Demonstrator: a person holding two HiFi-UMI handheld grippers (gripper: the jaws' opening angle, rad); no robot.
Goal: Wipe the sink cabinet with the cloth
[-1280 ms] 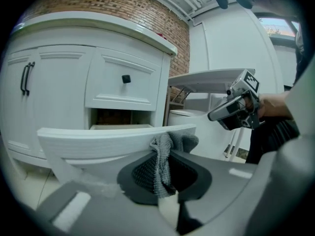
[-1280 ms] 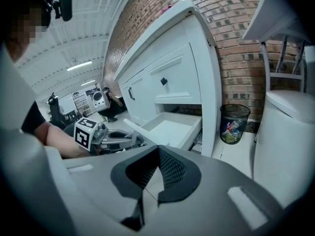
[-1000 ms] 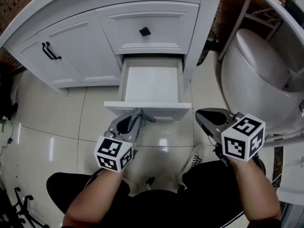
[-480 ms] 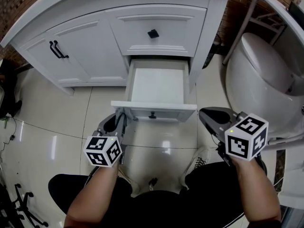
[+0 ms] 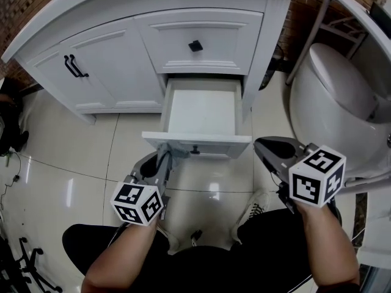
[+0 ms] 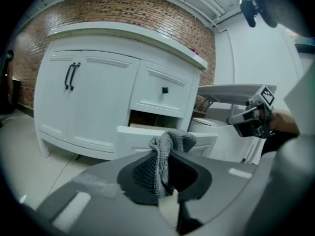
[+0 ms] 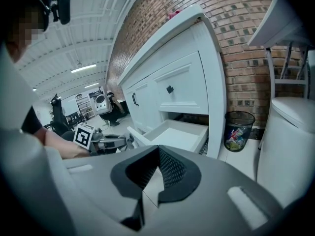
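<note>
The white sink cabinet (image 5: 116, 60) stands ahead with its lower drawer (image 5: 201, 112) pulled open. My left gripper (image 5: 164, 160) is shut on a grey knitted cloth (image 5: 174, 153), which rests against the left part of the drawer front (image 5: 214, 145). In the left gripper view the cloth (image 6: 165, 156) bunches up out of the left gripper (image 6: 165, 176), just before the drawer front (image 6: 133, 139). My right gripper (image 5: 264, 144) hovers to the right of the drawer, shut with nothing in it. The right gripper (image 7: 153, 173) looks toward the cabinet (image 7: 167, 92) and the open drawer (image 7: 172, 134).
A white toilet (image 5: 336, 102) stands close on the right. A wire waste bin (image 7: 238, 129) sits between the toilet (image 7: 290, 146) and the cabinet. The upper drawer has a black knob (image 5: 195, 45); the doors have black handles (image 5: 72, 66). The person's shoe (image 5: 253, 203) is on the tiled floor.
The left gripper with the cloth slid left to the drawer front's corner, then came back to the right. The right gripper has hardly moved.
</note>
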